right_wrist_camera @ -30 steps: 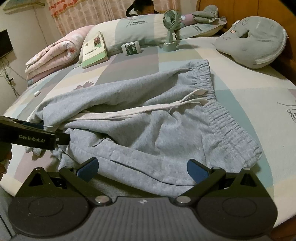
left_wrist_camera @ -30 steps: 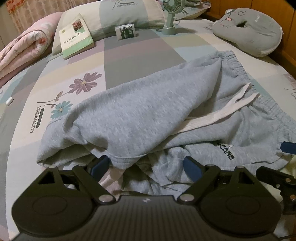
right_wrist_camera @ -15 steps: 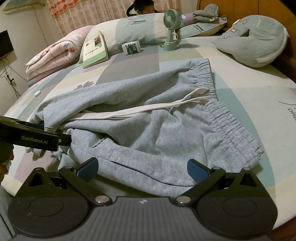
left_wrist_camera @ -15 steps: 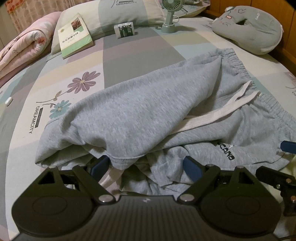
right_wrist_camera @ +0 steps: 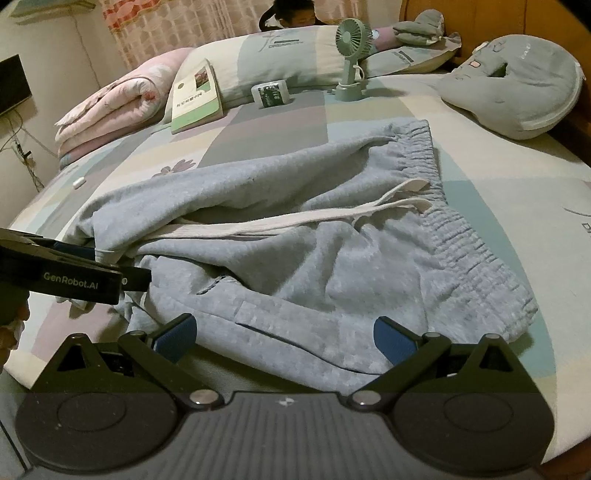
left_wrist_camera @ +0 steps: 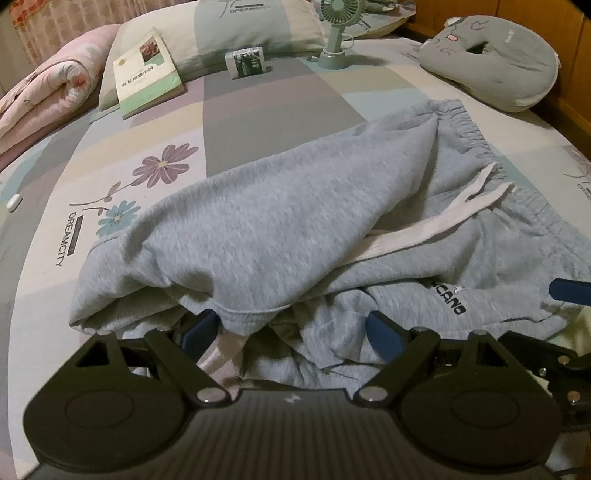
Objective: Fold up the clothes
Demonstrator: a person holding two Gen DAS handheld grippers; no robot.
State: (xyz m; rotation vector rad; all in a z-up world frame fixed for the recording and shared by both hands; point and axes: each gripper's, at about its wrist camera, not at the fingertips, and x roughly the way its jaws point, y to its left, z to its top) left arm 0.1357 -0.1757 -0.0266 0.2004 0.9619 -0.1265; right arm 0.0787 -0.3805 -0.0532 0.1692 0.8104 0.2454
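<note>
The grey sweatpants (left_wrist_camera: 280, 221) lay rumpled across the middle of the bed (left_wrist_camera: 258, 110), partly doubled over themselves, with the elastic waistband (right_wrist_camera: 454, 221) toward my right and the white drawstring (left_wrist_camera: 436, 225) trailing across the fabric. A dark printed word (left_wrist_camera: 448, 295) showed on the lower layer. The near hem (left_wrist_camera: 251, 310) of the top layer sagged just in front of my left claw (left_wrist_camera: 291, 332).

My left claw was spread wide, its blue pads (left_wrist_camera: 199, 326) either side of the bunched cloth at the near edge; I could not tell whether the pads touched it, and nothing was pinched. My right claw (right_wrist_camera: 284, 336) was likewise spread wide over the near edge of the pants, a pocket slit (right_wrist_camera: 273, 332) lying between its pads, gripping nothing. In the right view my left claw's black body came in from the left, by the pants' left end.

Farther up the bed, a book (left_wrist_camera: 147, 74) leaned on a pillow (left_wrist_camera: 258, 26), a small packet (left_wrist_camera: 247, 62) stood beside it, and a green fan (left_wrist_camera: 336, 37) stood to the right. A grey cushion (left_wrist_camera: 495, 62) sat at the far right, and a pink quilt (left_wrist_camera: 40, 96) lay rolled at the far left.
</note>
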